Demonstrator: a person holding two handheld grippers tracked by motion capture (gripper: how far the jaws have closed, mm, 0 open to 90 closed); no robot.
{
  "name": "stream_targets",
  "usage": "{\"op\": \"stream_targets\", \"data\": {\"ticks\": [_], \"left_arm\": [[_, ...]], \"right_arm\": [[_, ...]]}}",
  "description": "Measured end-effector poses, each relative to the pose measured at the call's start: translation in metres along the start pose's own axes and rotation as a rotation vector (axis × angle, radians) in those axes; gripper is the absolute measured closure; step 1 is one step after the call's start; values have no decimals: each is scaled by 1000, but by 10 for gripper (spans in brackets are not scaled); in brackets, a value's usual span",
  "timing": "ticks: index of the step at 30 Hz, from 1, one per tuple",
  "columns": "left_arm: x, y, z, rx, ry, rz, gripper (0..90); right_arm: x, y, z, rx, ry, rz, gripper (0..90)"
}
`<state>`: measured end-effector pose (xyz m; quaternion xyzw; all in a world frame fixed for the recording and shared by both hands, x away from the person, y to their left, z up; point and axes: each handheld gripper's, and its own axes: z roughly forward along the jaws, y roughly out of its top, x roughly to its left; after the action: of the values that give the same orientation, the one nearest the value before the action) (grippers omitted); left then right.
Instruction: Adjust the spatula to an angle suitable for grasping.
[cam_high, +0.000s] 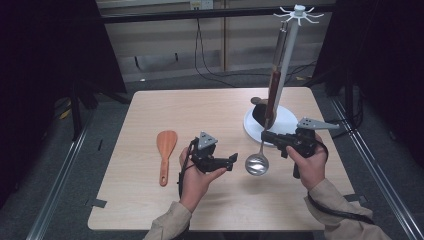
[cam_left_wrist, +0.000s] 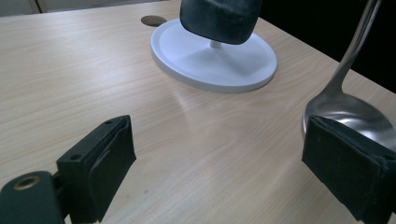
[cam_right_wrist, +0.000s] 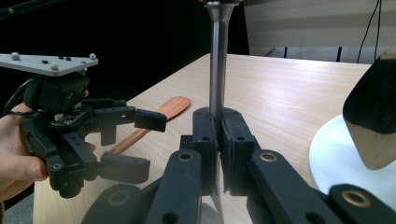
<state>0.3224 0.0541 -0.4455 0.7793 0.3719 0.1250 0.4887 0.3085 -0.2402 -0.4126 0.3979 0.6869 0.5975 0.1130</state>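
Ladle (cam_high: 258, 159) in the grip of the right gripper (cam_high: 271, 137), jaws clamped tight on the steel handle, which runs straight up between them in the right gripper view (cam_right_wrist: 217, 60). The bowl hangs just below and to the left of those jaws, low over the table (cam_high: 150, 115); whether it touches the wood is hard to call from the high view.

Left gripper (cam_high: 232, 161) sits just beside the bowl, jaws spread wide apart, nothing between them. In the left gripper view the shiny bowl (cam_left_wrist: 348, 114) lies right behind the right-hand jaw pad, the handle slanting up and away from it.

Beyond the right gripper stands the white rack base (cam_high: 287, 120), its pole (cam_high: 290, 55) rising to a ring of hooks, with another utensil (cam_high: 274, 90) hanging on it. The base shows ahead of the left gripper too (cam_left_wrist: 219, 65).

Wooden spatula (cam_high: 165, 152) lies flat on the table, out past the left gripper on its far side from the ladle, well apart from both tools.
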Motion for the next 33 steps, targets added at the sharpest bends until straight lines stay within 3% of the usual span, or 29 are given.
{"op": "stream_targets", "data": {"ticks": [11,27,33], "left_arm": [[2,-9,3,38,2,0,73],[4,-12,5,47,8,3,69],[4,-13,6,54,4,6,69]], "right_arm": [[-4,18,-3,-15,8,-17,864],[-11,44,-8,-32,-8,-56,864],[-13,48,-7,-34,-9,-51,864]]}}
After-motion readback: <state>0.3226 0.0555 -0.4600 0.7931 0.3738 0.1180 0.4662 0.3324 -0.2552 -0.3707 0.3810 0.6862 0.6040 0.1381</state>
